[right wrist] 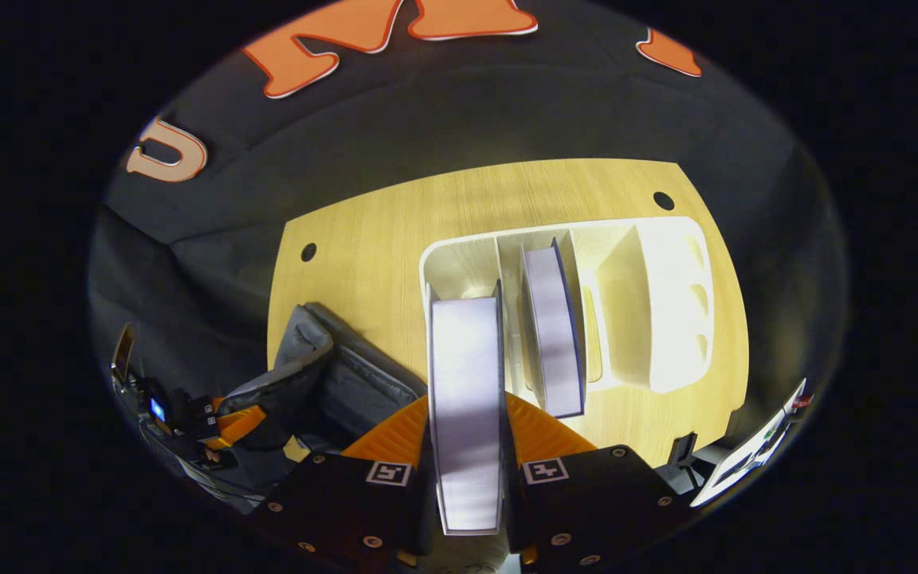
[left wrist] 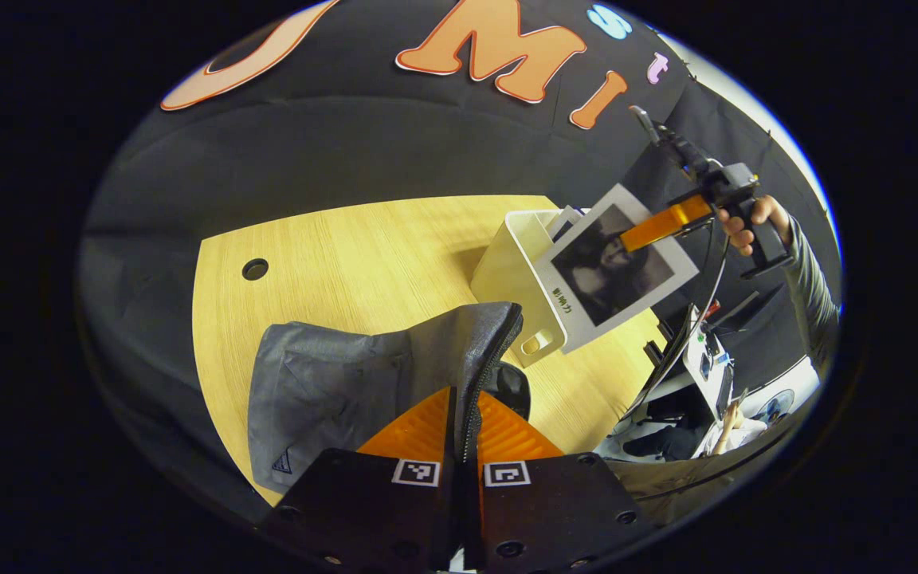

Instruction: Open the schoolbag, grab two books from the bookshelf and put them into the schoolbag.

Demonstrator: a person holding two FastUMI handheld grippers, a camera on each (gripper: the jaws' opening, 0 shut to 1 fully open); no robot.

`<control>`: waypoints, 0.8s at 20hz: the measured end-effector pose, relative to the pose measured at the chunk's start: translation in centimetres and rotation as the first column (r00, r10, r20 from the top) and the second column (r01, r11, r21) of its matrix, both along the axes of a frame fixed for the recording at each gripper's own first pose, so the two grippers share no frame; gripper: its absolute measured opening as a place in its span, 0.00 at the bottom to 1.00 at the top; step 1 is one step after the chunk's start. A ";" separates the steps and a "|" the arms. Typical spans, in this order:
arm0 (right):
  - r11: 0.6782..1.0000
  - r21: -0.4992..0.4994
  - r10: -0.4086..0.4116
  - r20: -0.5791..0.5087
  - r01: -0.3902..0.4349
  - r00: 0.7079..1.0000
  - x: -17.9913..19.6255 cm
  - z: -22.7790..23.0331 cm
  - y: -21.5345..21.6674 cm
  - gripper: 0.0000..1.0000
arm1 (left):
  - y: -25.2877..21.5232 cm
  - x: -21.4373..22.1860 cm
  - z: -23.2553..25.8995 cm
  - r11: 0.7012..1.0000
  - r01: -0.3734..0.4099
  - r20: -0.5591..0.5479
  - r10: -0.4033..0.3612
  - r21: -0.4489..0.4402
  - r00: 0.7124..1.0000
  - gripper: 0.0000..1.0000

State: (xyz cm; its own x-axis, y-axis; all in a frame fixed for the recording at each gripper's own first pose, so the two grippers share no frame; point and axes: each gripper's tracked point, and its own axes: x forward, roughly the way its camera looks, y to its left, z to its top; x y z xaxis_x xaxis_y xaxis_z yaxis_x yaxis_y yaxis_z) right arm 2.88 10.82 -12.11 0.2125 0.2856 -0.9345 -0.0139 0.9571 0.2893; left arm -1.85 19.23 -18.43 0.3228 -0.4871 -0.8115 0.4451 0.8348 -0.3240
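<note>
**Book lifted clear of the shelf while the bag's rim is held**

The left gripper (left wrist: 463, 434) has its two fingers pressed together on the zippered edge of the grey schoolbag (left wrist: 347, 383), which slumps on the wooden table (left wrist: 363, 247) just ahead of and to the left of those fingers. Ahead and to the right of that gripper stands the white bookshelf (left wrist: 511, 275). Above it, the right gripper (left wrist: 650, 229) pinches a book (left wrist: 614, 267) with a dark picture on its cover, held in the air by a hand (left wrist: 746, 227) in a grey sleeve.

From the right gripper view, its own fingers (right wrist: 543, 426) clamp that book (right wrist: 465, 414) from both sides, page edges facing the camera. Directly beyond the fingertips sits the bookshelf (right wrist: 666, 287), seen from above, with a second book (right wrist: 553, 335) standing upright in a middle compartment. Down to the left, the schoolbag (right wrist: 347, 383) lies on the table (right wrist: 363, 239), and the left gripper (right wrist: 232, 422) seems to be at its edge, though it is small and dim there.
</note>
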 end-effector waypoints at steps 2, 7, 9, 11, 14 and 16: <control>0.999 0.028 -0.020 0.032 0.019 0.999 -0.9 1.8 -0.8 0.36 | -0.2 0.1 0.0 1.000 -0.003 -0.003 0.003 0.000 1.000 0.06; 0.992 0.110 -0.067 0.054 0.061 0.996 -3.9 5.2 -1.7 0.35 | -0.3 0.3 -0.1 1.000 -0.005 -0.002 0.005 0.002 1.000 0.06; 0.989 0.134 -0.067 0.075 0.057 0.995 -5.1 5.9 -1.6 0.35 | -0.3 0.4 0.0 1.000 0.001 0.006 -0.001 0.003 1.000 0.06; 0.981 0.183 -0.081 0.082 0.064 0.993 -6.4 6.3 -0.7 0.35 | -0.2 0.4 0.2 1.000 0.008 0.016 -0.008 0.007 1.000 0.06; 0.955 0.282 -0.119 0.086 0.090 0.989 -7.9 7.0 1.1 0.34 | -0.2 0.7 0.5 1.000 -0.005 0.028 0.005 -0.005 1.000 0.06; 0.945 0.310 -0.136 0.090 0.103 0.987 -8.8 6.5 1.8 0.34 | -0.1 0.5 0.6 0.999 -0.023 0.036 0.024 -0.025 0.999 0.06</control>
